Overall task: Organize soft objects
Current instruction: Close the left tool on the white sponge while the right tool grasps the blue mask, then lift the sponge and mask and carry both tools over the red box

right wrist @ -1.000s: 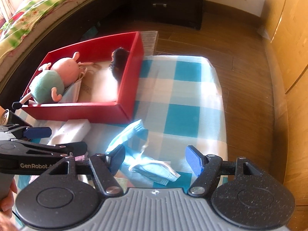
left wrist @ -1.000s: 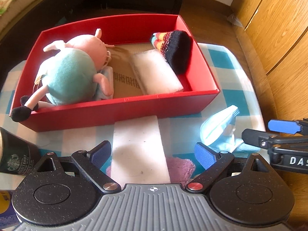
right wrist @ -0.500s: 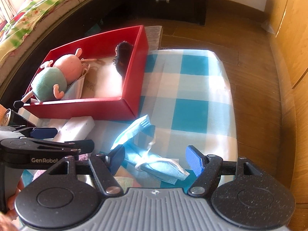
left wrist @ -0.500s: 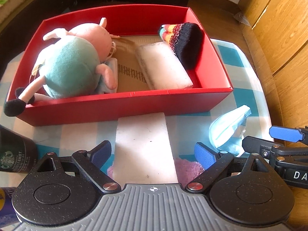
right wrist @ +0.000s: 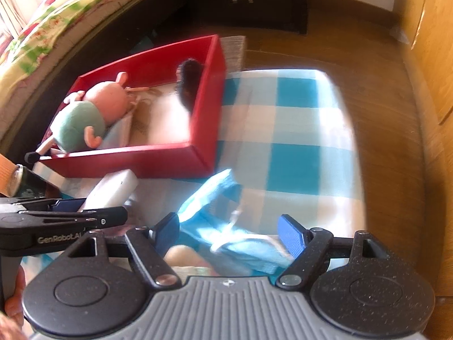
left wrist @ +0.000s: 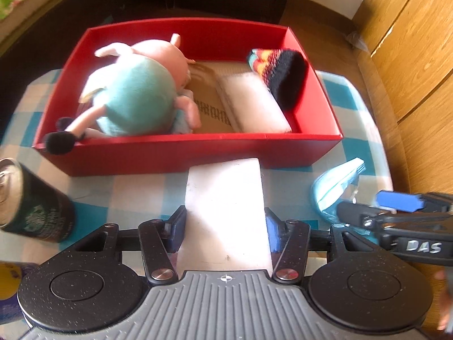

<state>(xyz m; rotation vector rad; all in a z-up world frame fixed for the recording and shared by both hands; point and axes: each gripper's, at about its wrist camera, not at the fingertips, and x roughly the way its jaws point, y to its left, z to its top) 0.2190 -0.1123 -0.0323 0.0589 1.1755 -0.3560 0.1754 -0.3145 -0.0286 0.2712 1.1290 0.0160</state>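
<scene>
The left gripper (left wrist: 225, 228), at the bottom centre of the left wrist view, is closing: its blue pads sit against the two long sides of a white foam block (left wrist: 225, 198), so the block is clamped between them near its lower end. The block lies flat on the checked cloth (left wrist: 136, 189), its far end just in front of the near wall of the red box (left wrist: 184, 153), which fills the upper middle of the frame. Judging by its look, the block is light and spongy; it should give under the pads, so a grip across the narrow width, as here, suits it, and squeezing harder would only dent it.

In the right wrist view the right gripper (right wrist: 229, 231), at the lower centre, is opening, with a crumpled blue face mask (right wrist: 215, 209) lying between its jaws but not pinched. The mask is thin and limp with loose ear loops; taking the bunched middle looks safer than a loop.

Inside the box lie a plush toy (left wrist: 136, 96) at left, a second foam block (left wrist: 252, 102) and a knitted hat (left wrist: 280, 76) at right. A dark can (left wrist: 34, 204) stands at the left edge.
</scene>
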